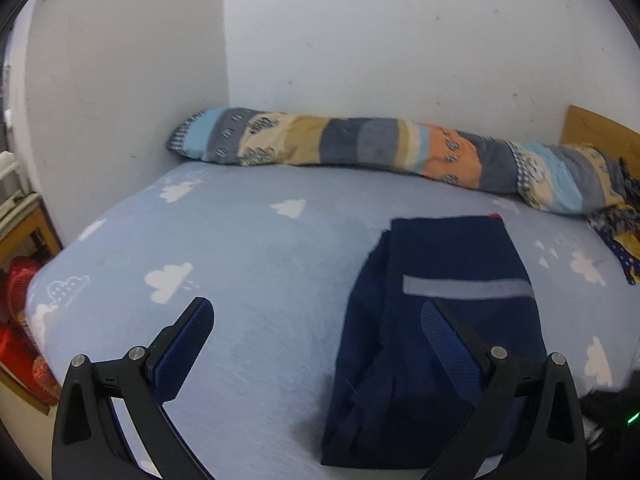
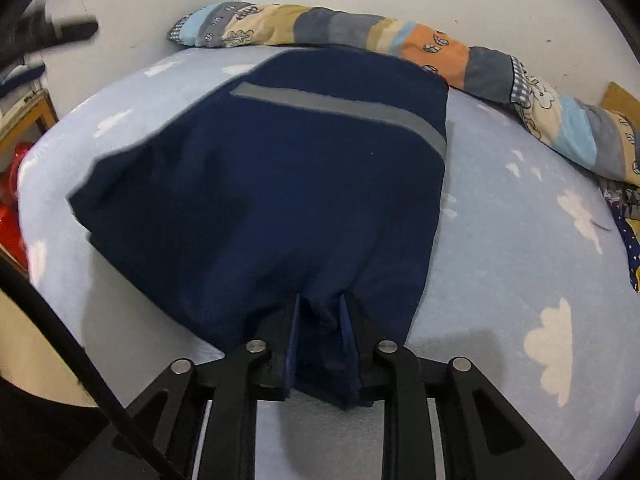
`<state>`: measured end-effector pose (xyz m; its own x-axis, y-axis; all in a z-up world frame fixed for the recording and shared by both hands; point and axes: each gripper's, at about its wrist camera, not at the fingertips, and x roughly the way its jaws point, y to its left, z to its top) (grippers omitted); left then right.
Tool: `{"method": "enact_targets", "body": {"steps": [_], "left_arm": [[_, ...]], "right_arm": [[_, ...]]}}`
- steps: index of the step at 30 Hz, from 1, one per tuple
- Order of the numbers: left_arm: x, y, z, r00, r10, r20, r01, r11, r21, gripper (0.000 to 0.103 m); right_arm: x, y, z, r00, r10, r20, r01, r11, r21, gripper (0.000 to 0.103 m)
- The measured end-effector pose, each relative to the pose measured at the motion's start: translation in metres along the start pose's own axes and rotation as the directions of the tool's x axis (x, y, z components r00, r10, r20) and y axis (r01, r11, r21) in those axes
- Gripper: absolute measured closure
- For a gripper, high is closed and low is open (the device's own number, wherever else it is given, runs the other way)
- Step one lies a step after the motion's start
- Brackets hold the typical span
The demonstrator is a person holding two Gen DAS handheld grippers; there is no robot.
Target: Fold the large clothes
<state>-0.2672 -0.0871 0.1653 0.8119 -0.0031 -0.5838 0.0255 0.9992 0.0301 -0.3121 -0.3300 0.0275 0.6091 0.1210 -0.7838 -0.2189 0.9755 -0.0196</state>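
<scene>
Matt navy cloth garment (image 2: 280, 184)

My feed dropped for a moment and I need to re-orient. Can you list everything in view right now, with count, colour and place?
Folded navy garment with a grey reflective stripe: one, navy, mid-bed, near edge in the right gripper.
Light blue bed sheet with white clouds: one, covering the mattress.
Long rolled patchwork quilt: one, blue, grey, beige and orange, along the back wall.
Dark patterned cloth: one, navy and yellow, bed's right edge.
Red objects: number unclear, on the floor left of the bed.
Wooden board: one, brown, far right by the wall.
Left gripper: black, blue-padded fingers wide open, empty.
Right gripper: black, fingers closed on the garment's edge.
</scene>
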Motion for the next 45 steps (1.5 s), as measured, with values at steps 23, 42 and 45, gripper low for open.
{"method": "enact_targets", "body": {"steps": [23,42,45], "left_arm": [[0.081,-0.013,-0.046,0.944,-0.153,-0.293,0.106,0.980,-0.171,0.000],[0.145,-0.101,0.055,0.967,-0.215,-0.134,0.224,0.973,0.057,0.000],[0.201,-0.119,0.045,0.948,-0.180,-0.262,0.208,0.974,0.086,0.000]], "right_arm": [[-0.006,-0.107,0.000,0.974,0.224,0.021,-0.205,0.845,0.493,0.037],[0.045,-0.117,0.154,0.986,0.083,0.146,-0.131,0.922,0.365,0.054],[0.088,-0.132,0.170,0.992,0.078,0.096,-0.110,0.911,0.397,0.063]]}}
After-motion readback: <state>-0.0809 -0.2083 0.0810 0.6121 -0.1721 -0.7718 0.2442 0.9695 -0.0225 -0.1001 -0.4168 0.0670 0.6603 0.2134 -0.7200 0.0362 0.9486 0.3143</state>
